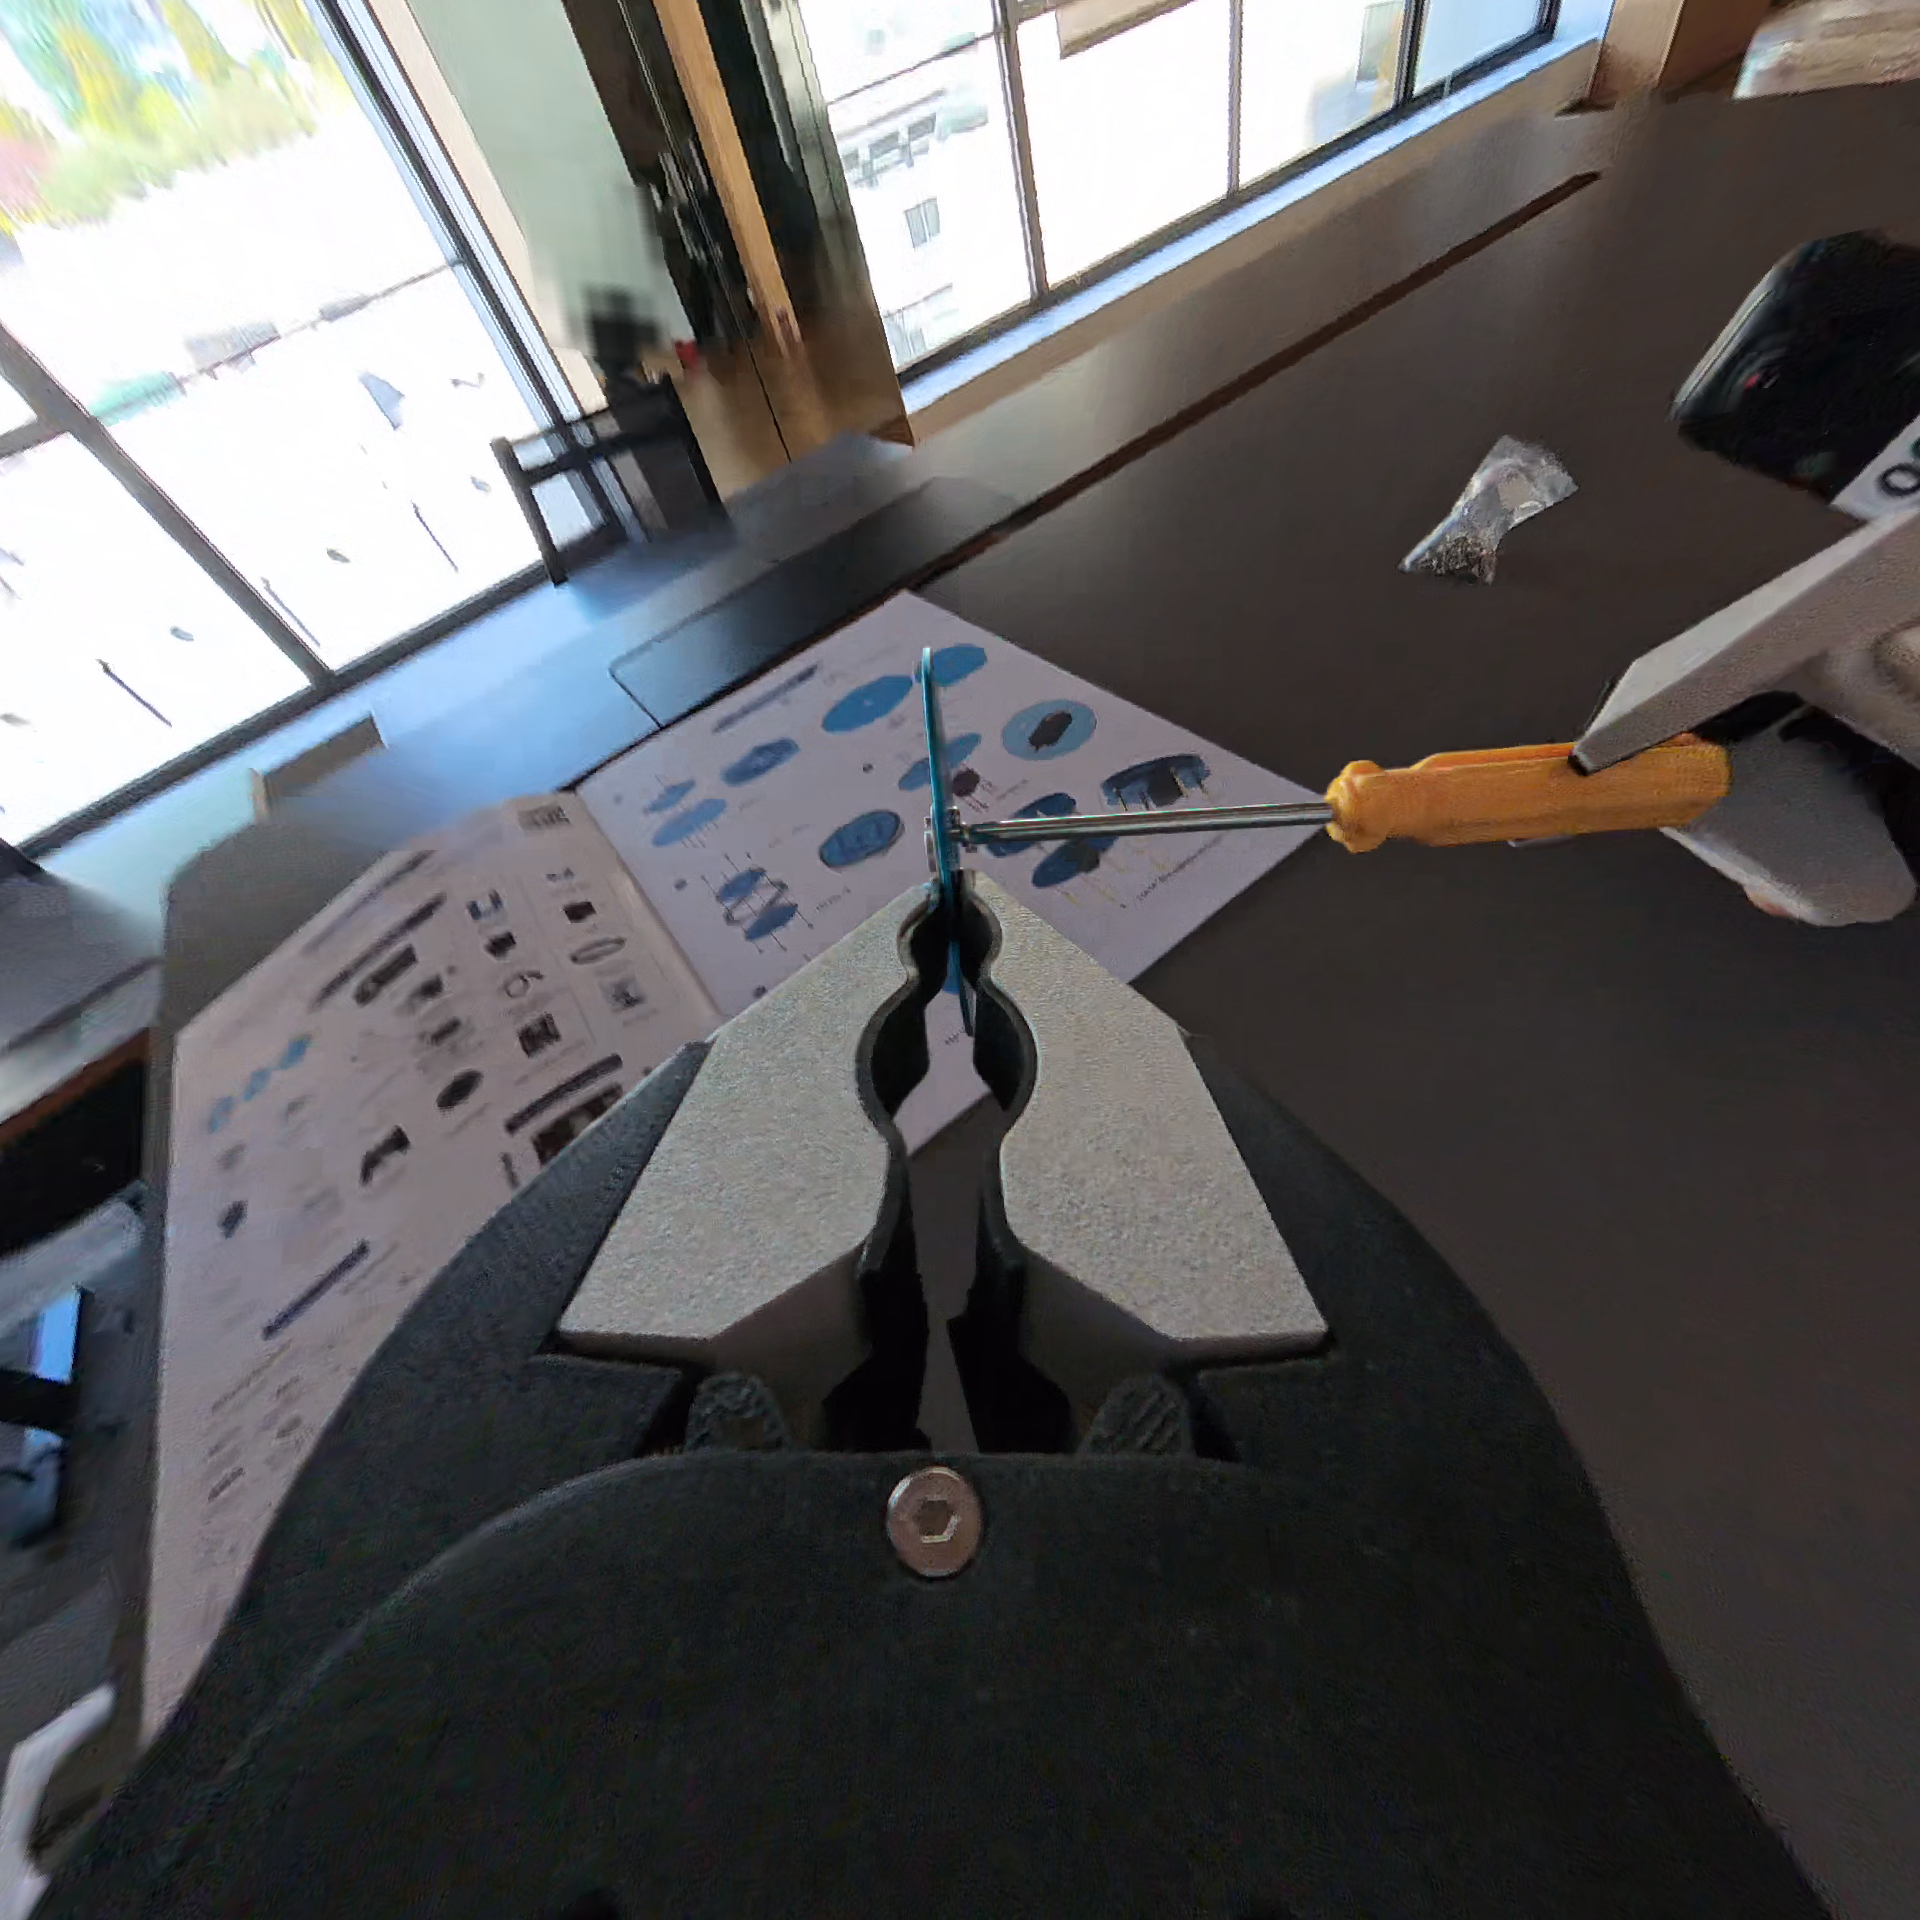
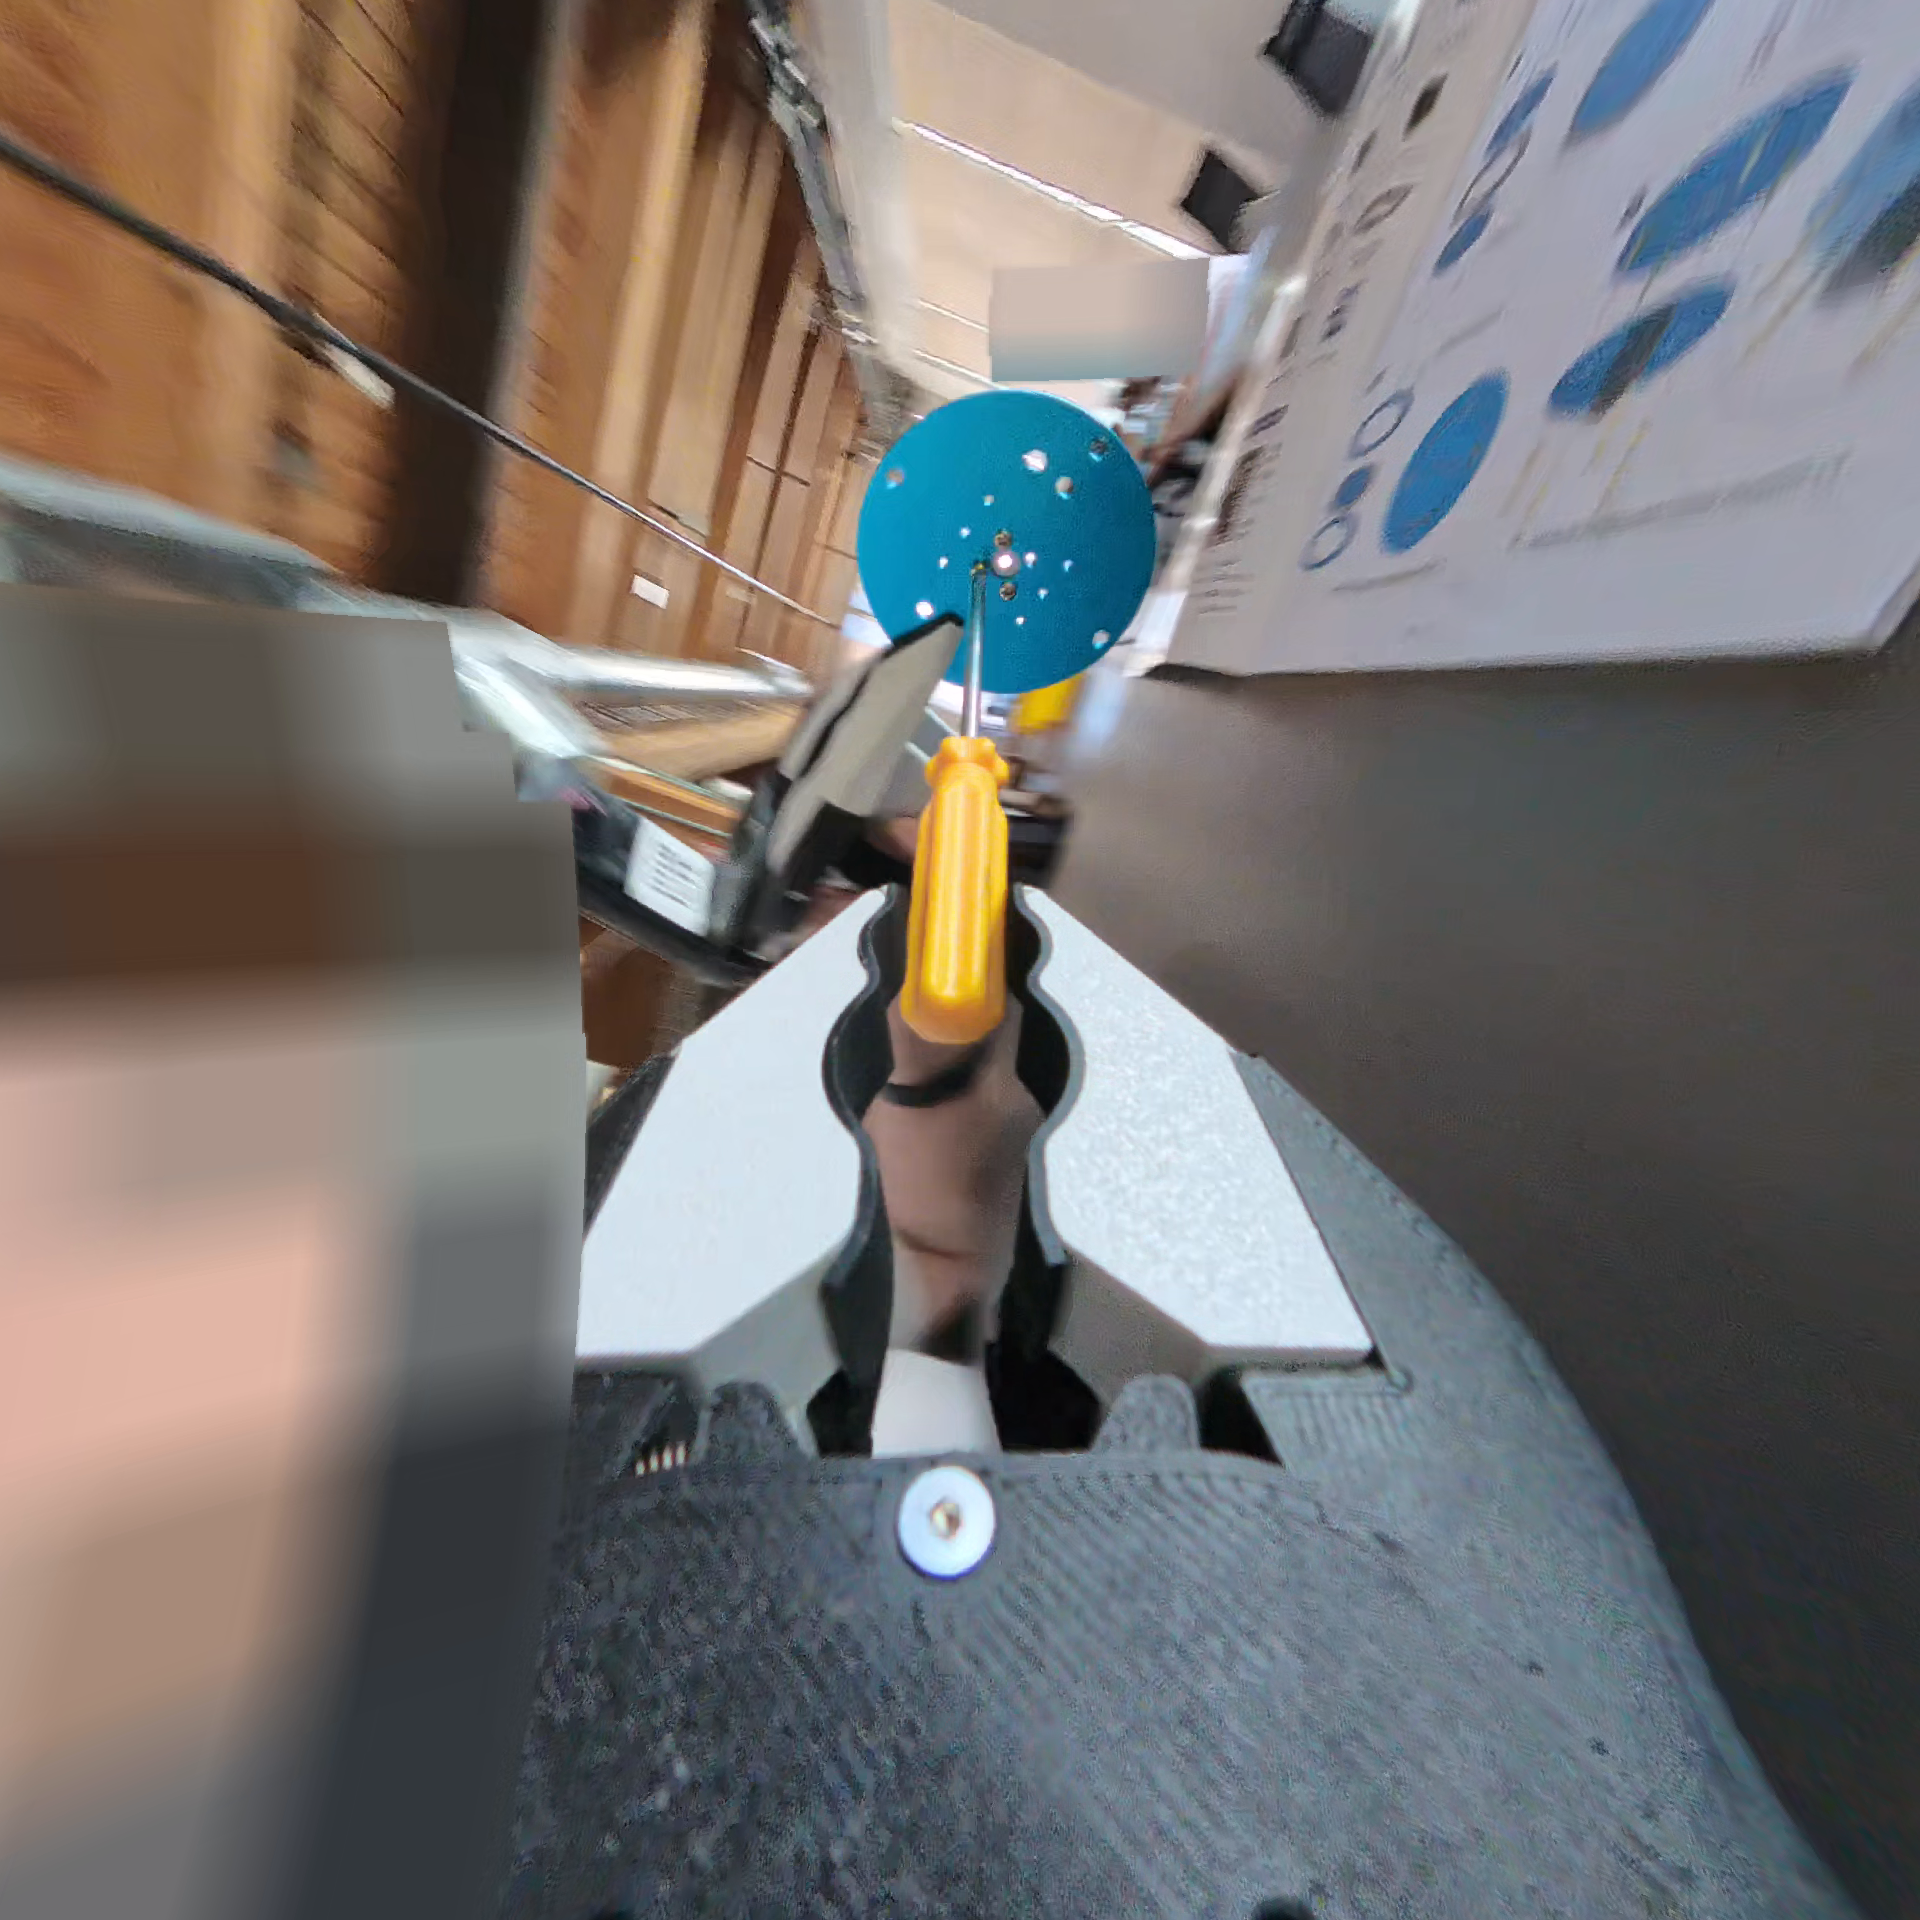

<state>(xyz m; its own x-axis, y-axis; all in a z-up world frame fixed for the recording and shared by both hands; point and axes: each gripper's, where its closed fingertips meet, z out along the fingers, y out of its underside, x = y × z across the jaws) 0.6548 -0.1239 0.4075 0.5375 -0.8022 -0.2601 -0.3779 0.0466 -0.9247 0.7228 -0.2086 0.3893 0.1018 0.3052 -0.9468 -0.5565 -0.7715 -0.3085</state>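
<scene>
My left gripper is shut on the lower edge of a thin blue round plate and holds it upright, edge-on, above the table. In the right wrist view the plate shows face-on, with several small holes. My right gripper is shut on the yellow handle of a screwdriver. Its metal shaft reaches forward and its tip sits on a small screw near the plate's middle. In the left wrist view the screwdriver comes in from the right, held by the right gripper.
A large printed instruction sheet with blue part drawings lies on the dark table under the plate. A small clear bag of screws lies at the far right. Windows stand beyond the table. A person's hand shows behind my right fingers. My right fingertips sit around 12 cm from my left ones.
</scene>
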